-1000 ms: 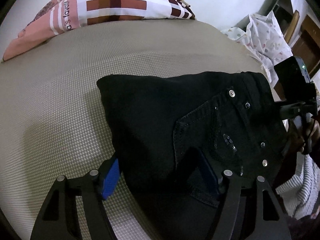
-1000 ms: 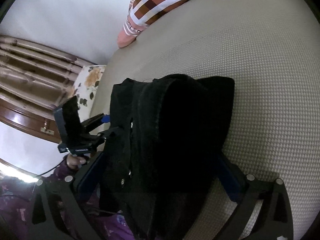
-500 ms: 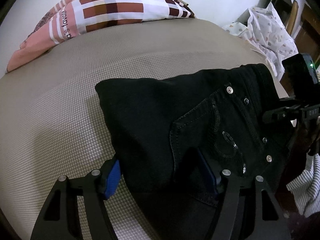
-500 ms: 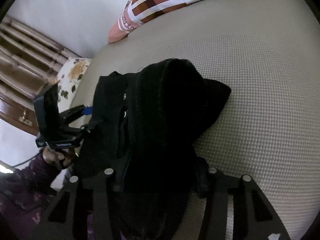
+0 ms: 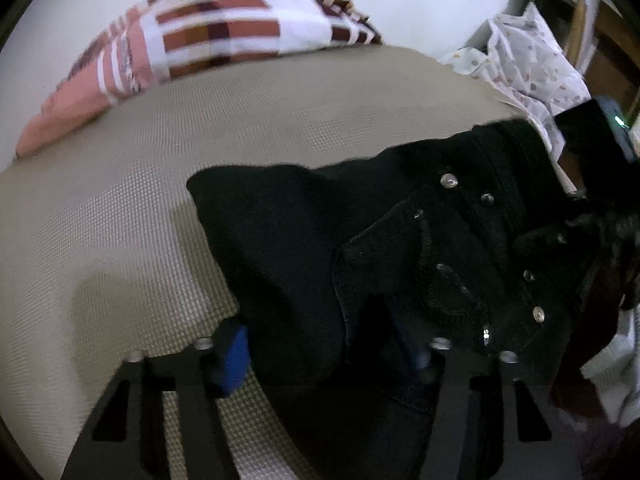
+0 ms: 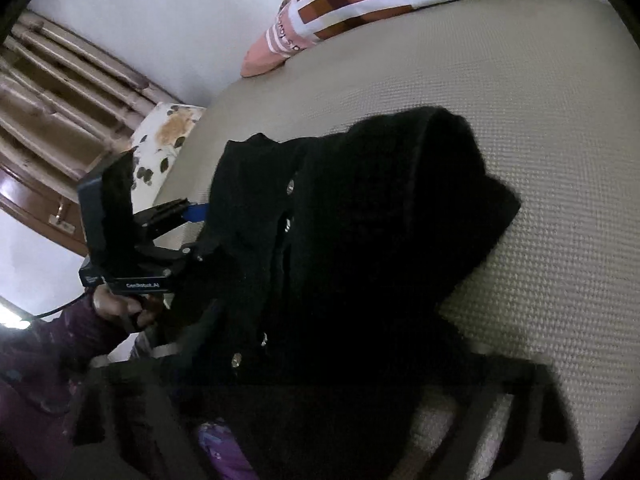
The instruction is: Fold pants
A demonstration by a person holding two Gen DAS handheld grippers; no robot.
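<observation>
The black pants (image 5: 360, 240) lie folded into a thick bundle on the beige bed (image 5: 160, 160), back pocket and rivets facing up. My left gripper (image 5: 324, 348) stands wide open around the bundle's near edge, blue pad (image 5: 234, 354) on the left side. It also shows in the right wrist view (image 6: 192, 232) at the pants' left edge. In the right wrist view the pants (image 6: 360, 260) fill the middle. My right gripper's fingers are blurred and hidden under the fabric, so their state is unclear. The right gripper's body (image 5: 592, 168) shows in the left wrist view.
A pink, white and brown checked pillow (image 5: 200, 40) lies at the head of the bed. A white patterned cloth (image 5: 528, 64) is heaped at the right. A floral pillow (image 6: 164, 136) and wooden furniture (image 6: 48, 100) stand beside the bed's left edge.
My right gripper has drawn back toward the pants' near end and its fingers have dropped out of clear sight. My left gripper has pulled back slightly, still open around the bundle.
</observation>
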